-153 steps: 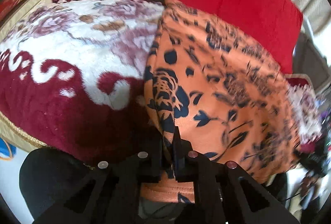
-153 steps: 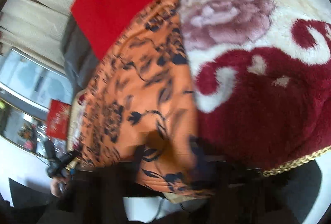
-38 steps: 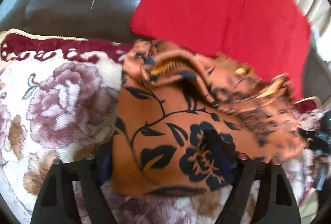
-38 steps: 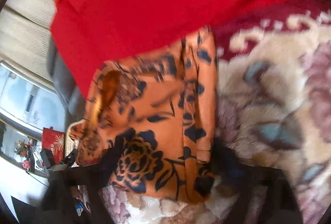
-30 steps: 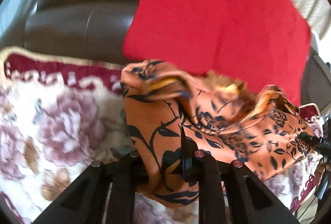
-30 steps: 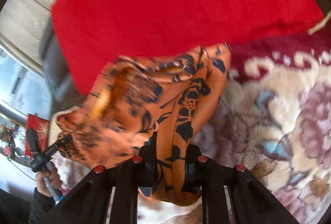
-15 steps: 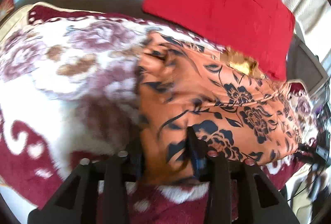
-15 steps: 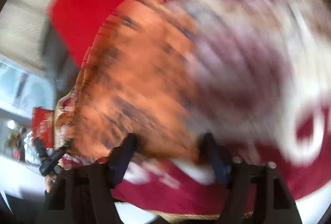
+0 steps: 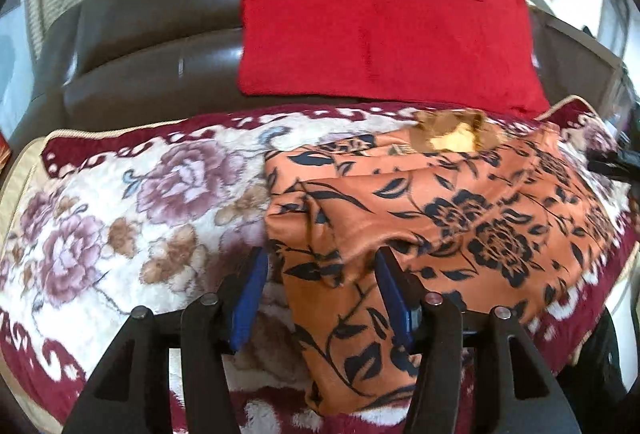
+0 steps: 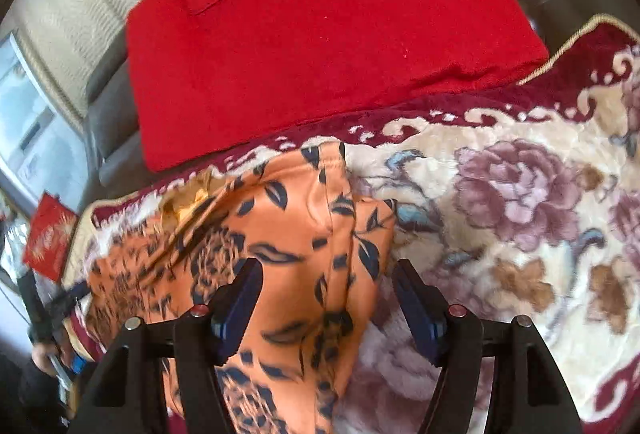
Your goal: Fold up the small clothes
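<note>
An orange garment with a dark blue flower print [image 9: 460, 218] lies folded on a plush floral blanket [image 9: 132, 209]. Its near left corner runs between my left gripper's [image 9: 320, 274] open blue-padded fingers [image 9: 250, 294]. In the right wrist view the same garment [image 10: 288, 258] lies at the lower left, and my right gripper [image 10: 328, 286] stands open around its right edge. Neither gripper pinches the cloth. A yellow inner patch [image 9: 452, 133] shows at the garment's far edge.
A red cushion [image 9: 380, 13] leans on the dark leather sofa back [image 9: 152, 33] behind the blanket. A red card [image 10: 50, 238] and a person's hand with a dark tool [image 10: 44, 338] sit past the blanket's left end in the right wrist view.
Both grippers pulled the garment's far edge toward me and laid it down doubled over. Both then opened and let go of the cloth, which now lies flat.
</note>
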`<state>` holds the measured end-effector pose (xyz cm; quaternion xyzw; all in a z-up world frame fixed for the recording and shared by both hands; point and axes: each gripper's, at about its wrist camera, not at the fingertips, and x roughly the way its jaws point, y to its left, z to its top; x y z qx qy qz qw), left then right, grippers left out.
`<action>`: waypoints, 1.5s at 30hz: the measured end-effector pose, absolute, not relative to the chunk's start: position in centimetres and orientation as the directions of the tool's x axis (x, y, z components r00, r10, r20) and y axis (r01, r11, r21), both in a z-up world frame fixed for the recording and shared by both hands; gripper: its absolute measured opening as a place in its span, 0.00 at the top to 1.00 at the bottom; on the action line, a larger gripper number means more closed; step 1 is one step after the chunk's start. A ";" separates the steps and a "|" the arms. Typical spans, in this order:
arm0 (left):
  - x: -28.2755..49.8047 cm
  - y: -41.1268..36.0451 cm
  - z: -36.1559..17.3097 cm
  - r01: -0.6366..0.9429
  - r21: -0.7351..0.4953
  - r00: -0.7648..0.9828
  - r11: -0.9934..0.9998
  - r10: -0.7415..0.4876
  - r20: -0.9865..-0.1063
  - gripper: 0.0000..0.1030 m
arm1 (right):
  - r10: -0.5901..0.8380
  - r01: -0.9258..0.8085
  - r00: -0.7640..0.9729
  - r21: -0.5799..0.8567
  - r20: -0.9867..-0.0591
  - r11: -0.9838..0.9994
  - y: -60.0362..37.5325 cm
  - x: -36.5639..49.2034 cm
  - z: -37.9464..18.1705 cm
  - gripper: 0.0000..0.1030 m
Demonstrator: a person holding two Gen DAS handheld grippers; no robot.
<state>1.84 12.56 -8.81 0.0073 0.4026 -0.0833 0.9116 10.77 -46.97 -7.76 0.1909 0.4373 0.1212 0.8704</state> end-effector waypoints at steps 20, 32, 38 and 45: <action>12.8 18.1 -7.3 -0.045 -0.364 0.631 0.931 -0.256 -0.732 0.41 | 0.417 -0.010 0.573 0.503 -0.705 0.864 -45.7 10.4 -10.0 0.30; 12.4 16.3 -9.9 0.039 -0.309 0.583 0.950 -0.273 -0.766 0.41 | 0.389 -0.059 0.550 0.430 -0.740 0.901 -43.4 18.2 -10.3 0.30; 15.2 15.7 -11.0 0.021 -0.282 0.566 0.959 -0.244 -0.787 0.57 | 0.344 -0.065 0.492 0.360 -0.800 0.931 -41.8 21.8 -12.3 0.31; 13.4 14.7 -7.6 0.054 -0.201 0.674 0.978 -0.184 -0.715 0.92 | 0.260 -0.079 0.616 0.270 -0.744 0.960 -41.2 19.6 -7.1 0.92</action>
